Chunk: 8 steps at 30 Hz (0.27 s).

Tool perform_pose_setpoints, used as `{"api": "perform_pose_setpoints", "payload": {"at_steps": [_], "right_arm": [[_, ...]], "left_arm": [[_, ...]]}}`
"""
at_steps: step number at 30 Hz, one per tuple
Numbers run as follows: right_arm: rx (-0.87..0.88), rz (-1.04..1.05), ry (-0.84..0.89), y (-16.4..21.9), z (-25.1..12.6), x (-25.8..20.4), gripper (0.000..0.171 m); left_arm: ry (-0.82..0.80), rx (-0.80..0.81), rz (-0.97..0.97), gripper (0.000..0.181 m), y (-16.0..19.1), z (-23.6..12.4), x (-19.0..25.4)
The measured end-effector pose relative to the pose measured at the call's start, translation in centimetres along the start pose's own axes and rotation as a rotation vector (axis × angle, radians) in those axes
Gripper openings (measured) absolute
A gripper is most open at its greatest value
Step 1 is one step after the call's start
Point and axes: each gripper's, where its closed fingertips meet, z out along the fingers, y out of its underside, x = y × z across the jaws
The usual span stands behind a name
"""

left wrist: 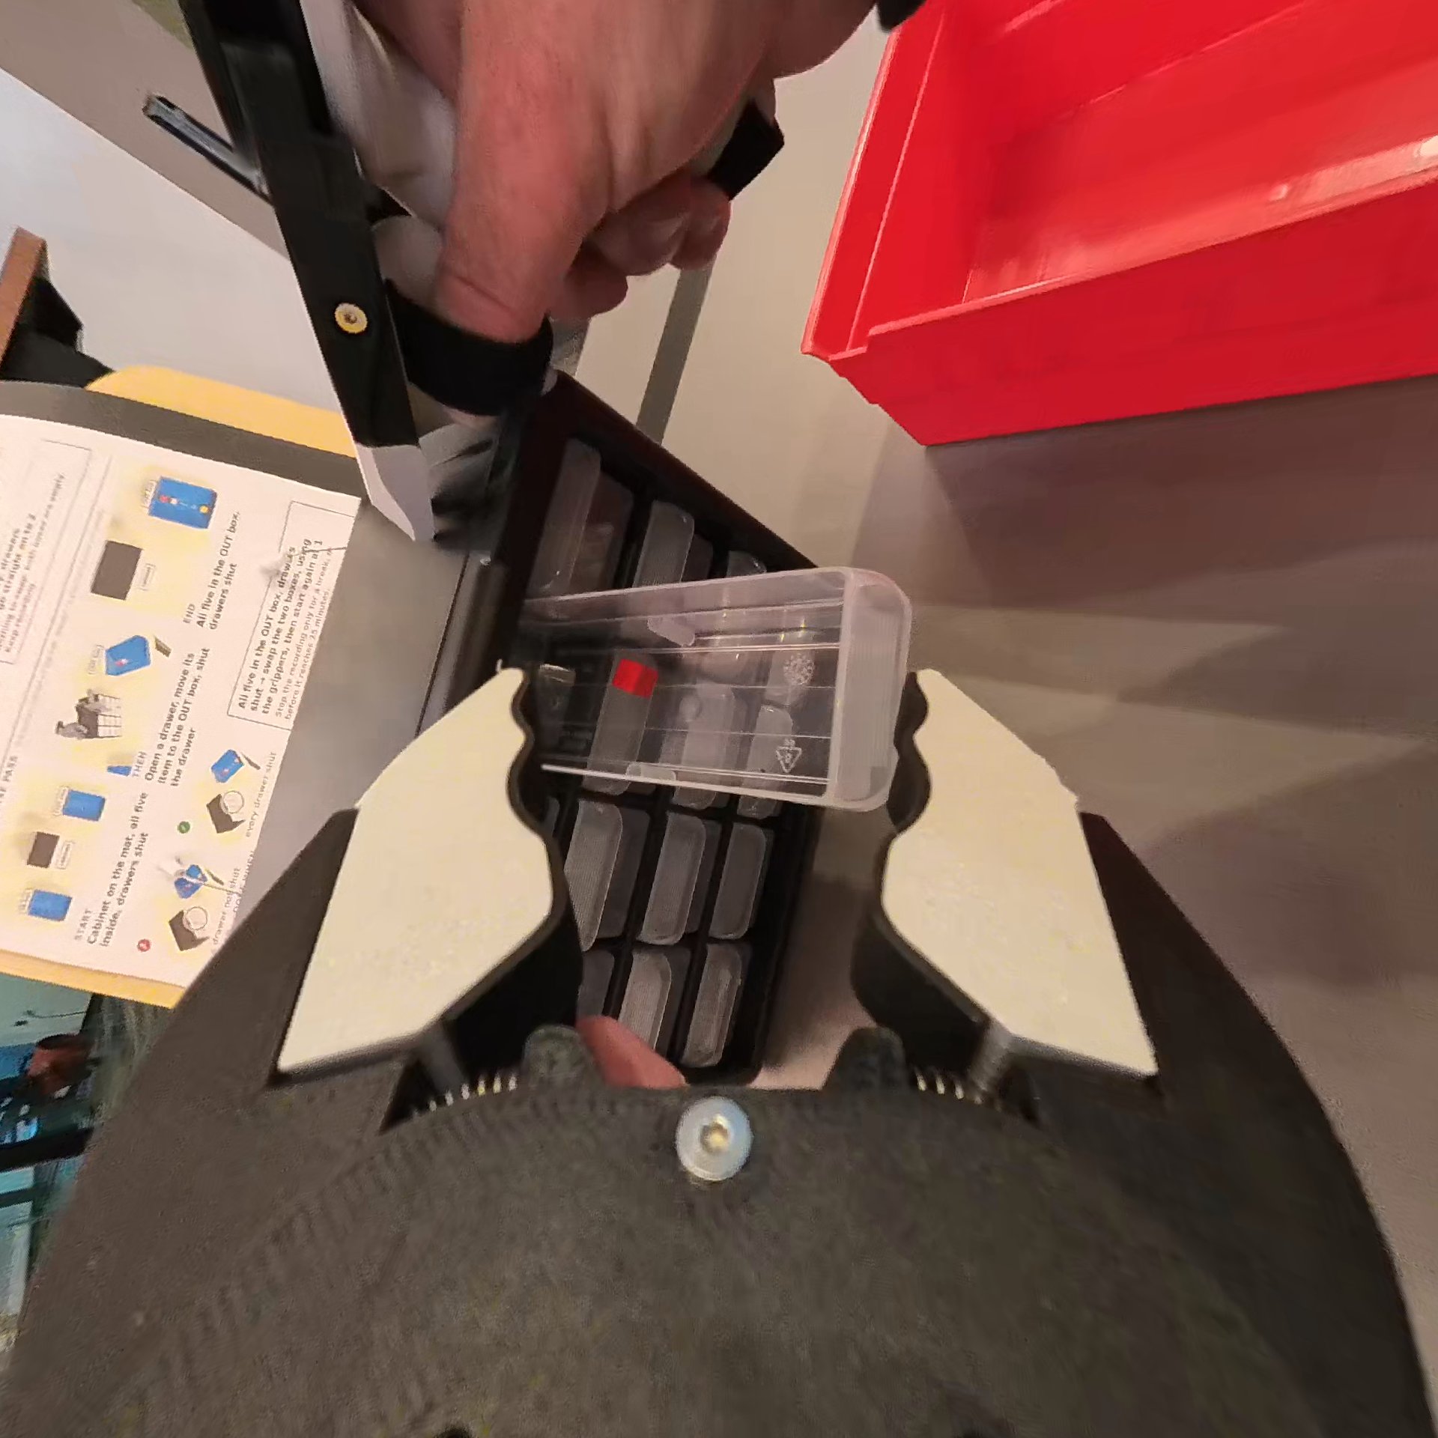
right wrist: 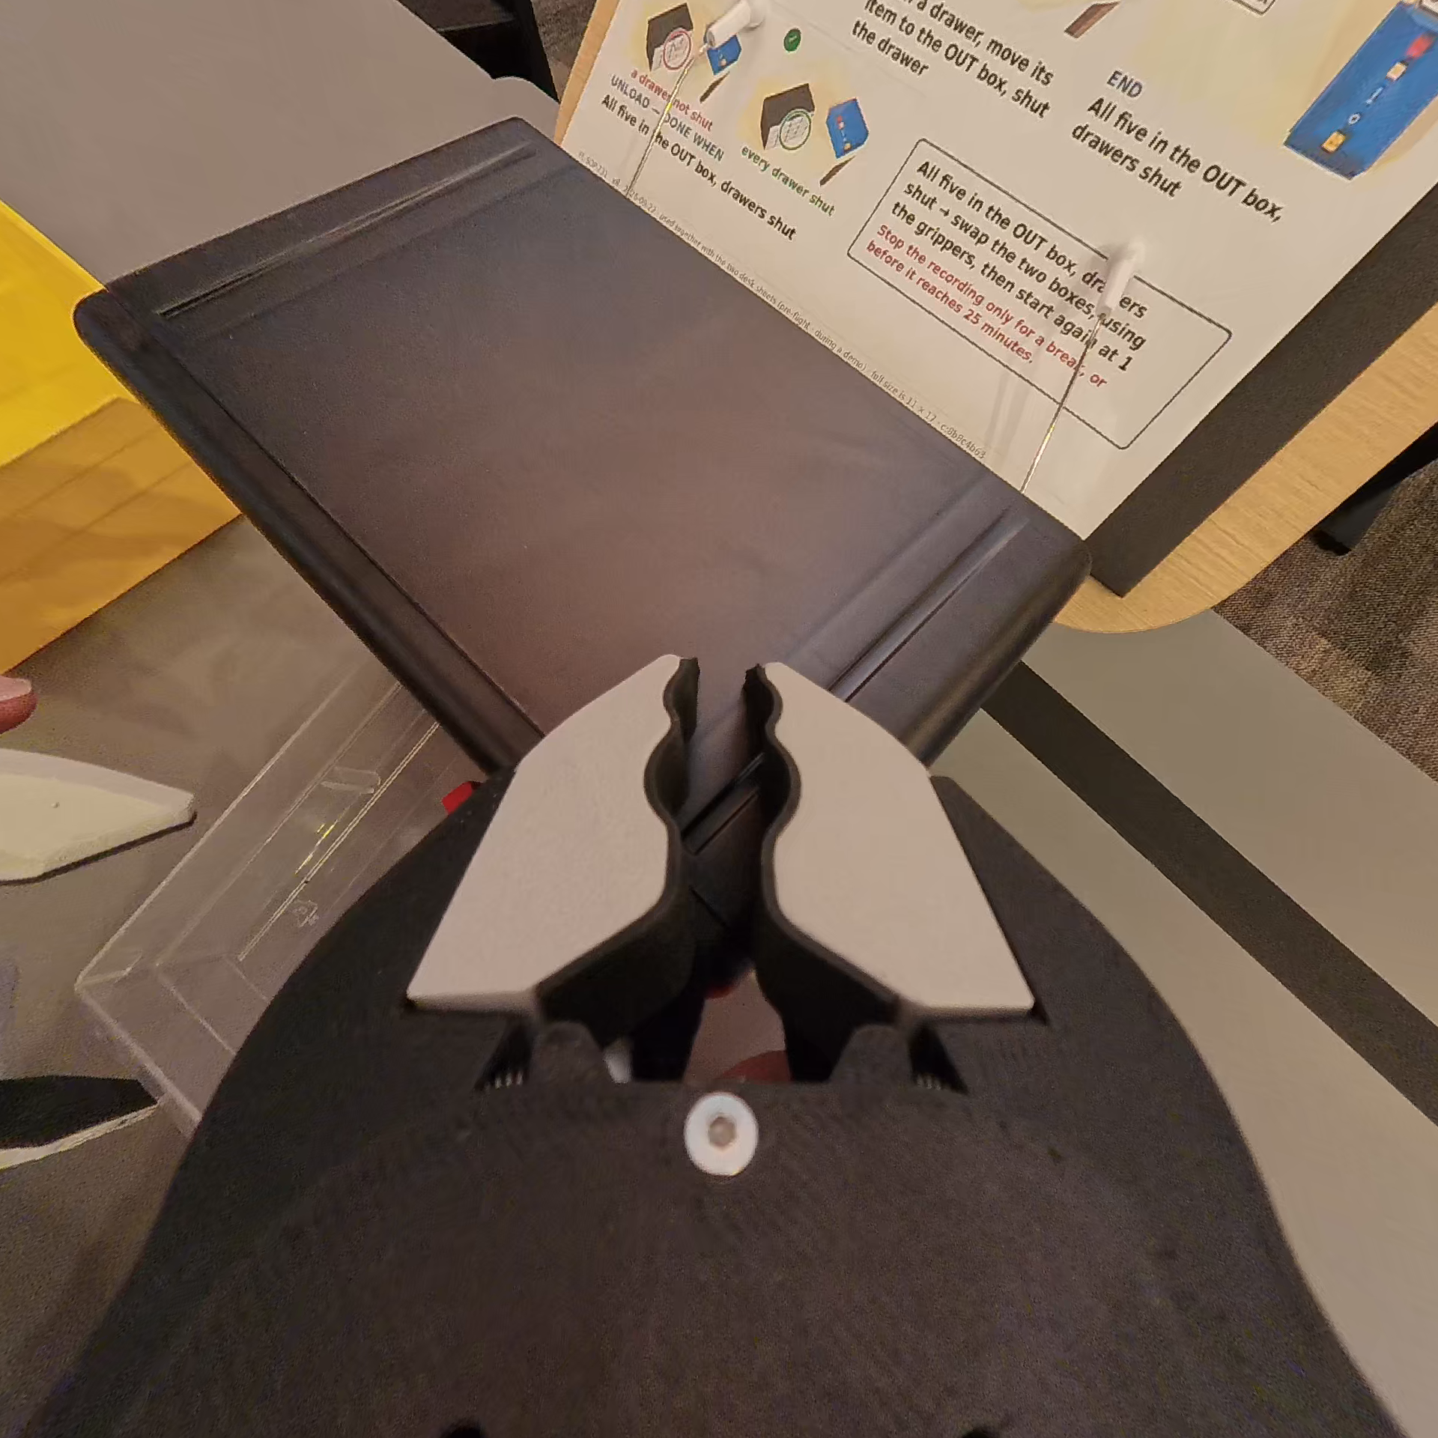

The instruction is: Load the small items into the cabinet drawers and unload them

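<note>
A black cabinet [left wrist: 661, 879] with several small clear drawers stands on the grey table. One clear drawer [left wrist: 724, 685] is pulled out to the right and holds a small red-and-grey item [left wrist: 626, 700]. My left gripper [left wrist: 716, 700] is open, and the drawer lies between its fingertips. The right fingertip sits at the drawer's front end. My right gripper [right wrist: 720, 685] is shut and rests on the cabinet's black top [right wrist: 545, 436]. In the left wrist view a hand [left wrist: 591, 156] holds it above the cabinet. The open drawer also shows in the right wrist view [right wrist: 257, 856].
A red bin [left wrist: 1152, 233] stands at the far right of the table. A yellow bin [right wrist: 78, 467] is left of the cabinet. A printed instruction sheet [left wrist: 156, 700] on a board stands behind the cabinet and also shows in the right wrist view [right wrist: 1011, 194].
</note>
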Motion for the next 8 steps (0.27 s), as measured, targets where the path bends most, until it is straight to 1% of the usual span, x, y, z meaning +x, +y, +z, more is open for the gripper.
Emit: {"api": "perform_pose_setpoints", "payload": {"at_steps": [1,3,8], "right_arm": [[0.0,0.0,0.0,0.0,0.0,0.0,0.013],[0.0,0.0,0.0,0.0,0.01,0.0,0.013],[0.0,0.0,0.0,0.0,0.01,0.0,0.013]], "left_arm": [[-0.001,0.008,-0.007,0.085,-0.15,-0.03,-0.05],[0.013,0.015,-0.021,0.083,-0.17,-0.06,-0.01],[0.049,0.031,-0.046,0.069,-0.28,-0.49,0.34]]}}
